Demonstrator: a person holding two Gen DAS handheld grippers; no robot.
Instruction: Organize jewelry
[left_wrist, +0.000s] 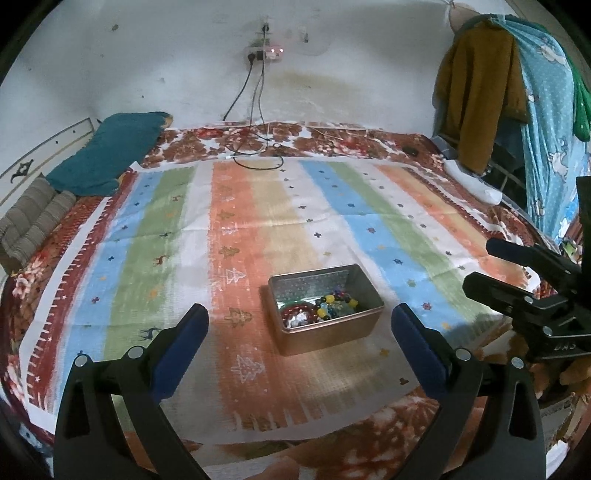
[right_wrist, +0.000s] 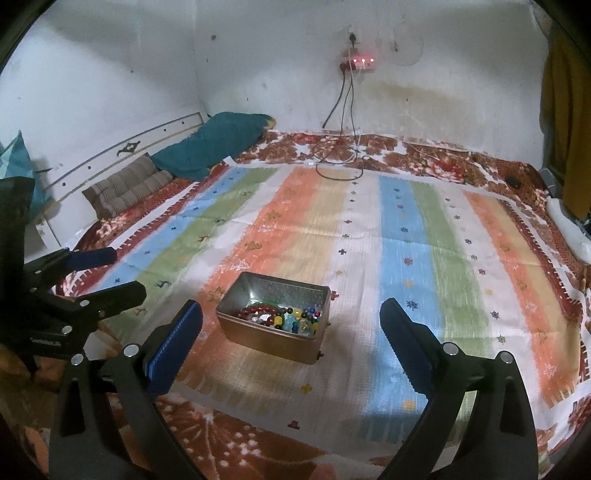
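A metal tin (left_wrist: 325, 310) full of beads (left_wrist: 332, 308) sits on the striped cloth (left_wrist: 258, 221), near the bed's front edge. Left gripper (left_wrist: 299, 332) and right gripper (right_wrist: 291, 328) hover with jaws wide open, empty.

My left tongs (left_wrist: 300, 334) are matte black plastic: two broad arms, each with a long triangular cut-out, tapering forward to fingers faced with dark blue ribbed pads (left_wrist: 184, 341). Round silver screw heads sit at the pivots, two on each arm. My right tongs (right_wrist: 291, 341) are built the same, black with blue toothed pads (right_wrist: 173, 345) and silver screws. Faint pale lettering marks the black body of each, too blurred to read.
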